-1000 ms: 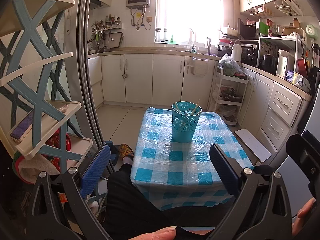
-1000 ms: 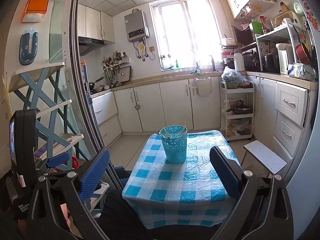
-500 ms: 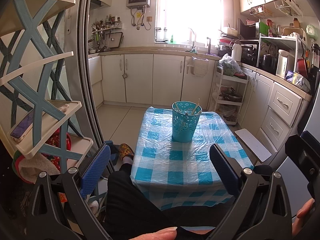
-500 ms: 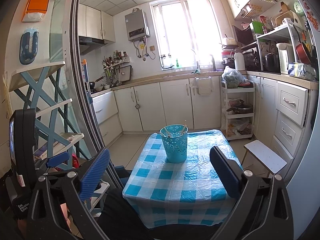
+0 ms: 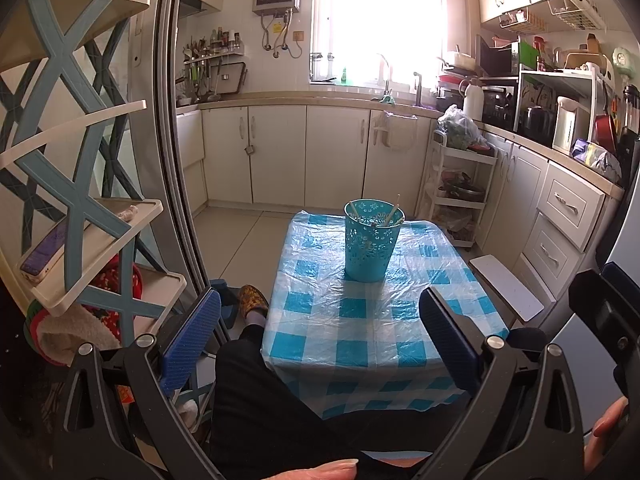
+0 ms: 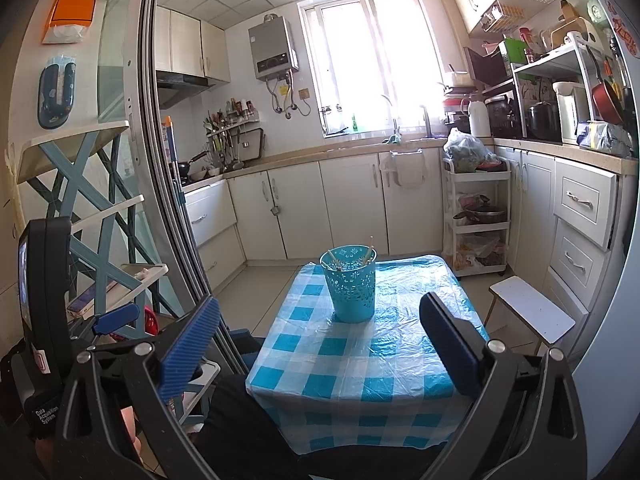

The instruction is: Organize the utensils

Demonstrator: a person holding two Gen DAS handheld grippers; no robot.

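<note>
The left gripper point(image 5: 320, 332) hangs with its jaws spread wide and nothing between them, held back over the person's lap short of the bench point(image 5: 360, 320). The right gripper point(image 6: 320, 344) is the same: fully open, empty, clear of the near bench edge. From either one, the turquoise basket point(image 5: 372, 248) lies ahead at about twelve o'clock, standing upright toward the far end of the checked cloth, well apart from both. A few thin utensils point(image 5: 394, 210) stand in it, their long axes near vertical, leaning against the rim with tips poking above it. Neither gripper looks clearly nearer; the bare cloth suggests the sorting is largely done.
</note>
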